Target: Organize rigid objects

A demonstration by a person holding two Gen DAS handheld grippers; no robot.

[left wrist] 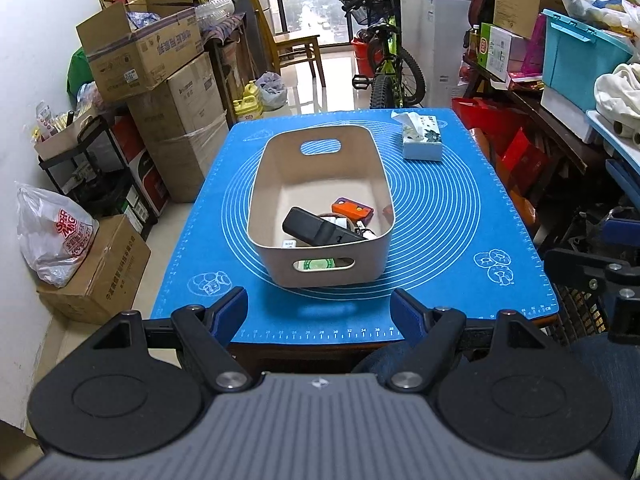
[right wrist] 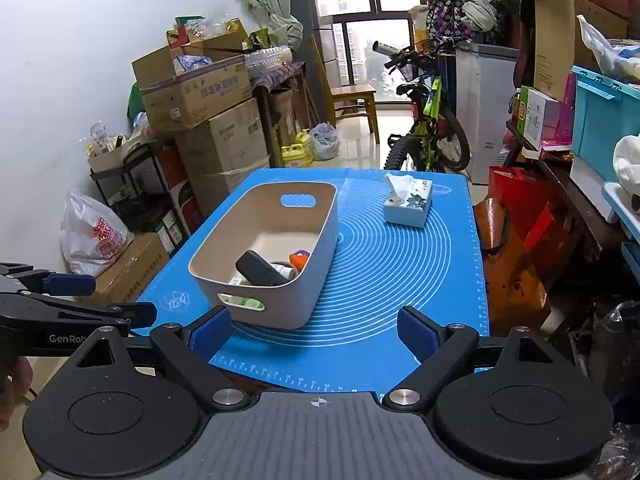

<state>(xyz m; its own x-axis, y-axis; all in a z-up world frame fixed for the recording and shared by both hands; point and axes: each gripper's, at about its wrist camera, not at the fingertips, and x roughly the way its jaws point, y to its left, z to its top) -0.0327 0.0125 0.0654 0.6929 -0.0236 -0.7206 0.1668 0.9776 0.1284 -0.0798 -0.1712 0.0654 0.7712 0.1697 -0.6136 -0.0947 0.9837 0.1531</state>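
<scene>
**Two grippers hanging back from a loaded bin**

Both grippers are hovering over the near edge of the mat (left wrist: pixel 440 216), and we are holding nothing in either. The left gripper (left wrist: pixel 319 308) is facing the bin (left wrist: pixel 320 276) squarely, jaws spread wide; the right gripper (right wrist: pixel 314 330) is sitting just right of it, jaws spread too.

We are seeing the rigid items already lying inside the bin: a black case (left wrist: pixel 316 228) leaning across the near end, an orange block (left wrist: pixel 352 209) behind it, and smaller pieces underneath that we cannot tell apart. A tissue box (left wrist: pixel 422 136) is standing alone at the far right of the mat, well apart from the bin.

We are judging the sorting close to finished. If we are reaching in again, we should be coming down from above, clearing the rim, and taking the case across its narrow width so the pile beneath is not shifting.
</scene>
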